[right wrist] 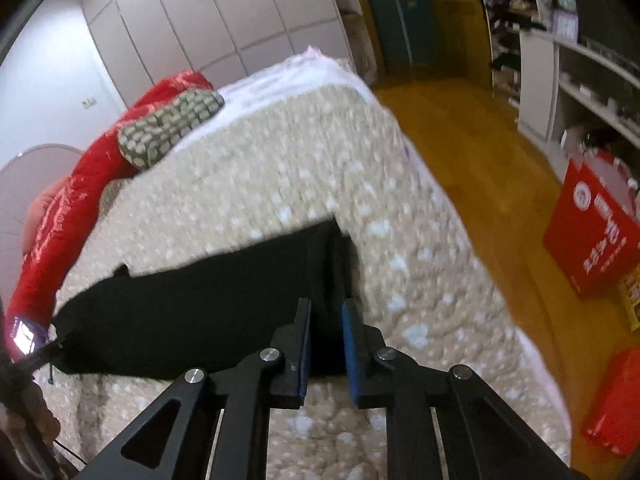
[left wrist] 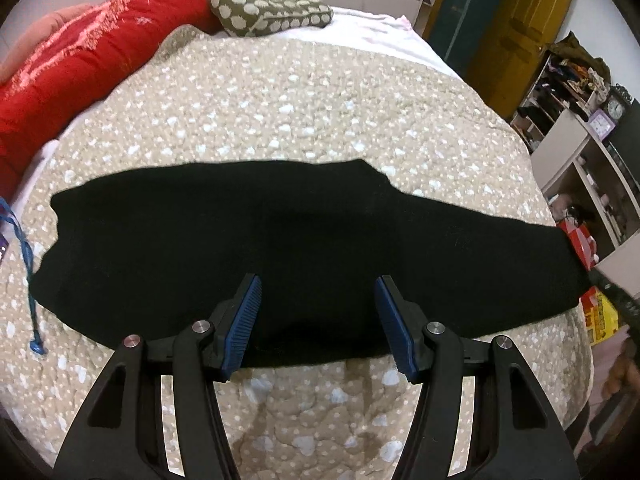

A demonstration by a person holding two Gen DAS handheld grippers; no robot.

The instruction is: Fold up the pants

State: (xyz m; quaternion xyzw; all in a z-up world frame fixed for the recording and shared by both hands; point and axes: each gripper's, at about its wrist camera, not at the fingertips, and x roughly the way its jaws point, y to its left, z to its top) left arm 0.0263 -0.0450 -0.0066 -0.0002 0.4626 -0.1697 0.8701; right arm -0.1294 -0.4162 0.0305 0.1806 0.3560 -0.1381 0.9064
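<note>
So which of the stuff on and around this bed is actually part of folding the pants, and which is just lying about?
Part of the job:
black pants
left gripper, open over them
right gripper, closed on the pants' end
bed cover

Just lying about:
red quilt
patterned pillow
red bag
blue cord
shelves

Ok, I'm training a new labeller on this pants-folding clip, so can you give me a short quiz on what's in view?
1. What sits between the jaws of the right gripper?
2. True or false: the jaws of the left gripper are closed tight.
3. The long cushion beside the spotted pillow is: A red, B blue, C green.

Key
1. One end of the black pants.
2. False: they stand open above the pants.
3. A.
</note>
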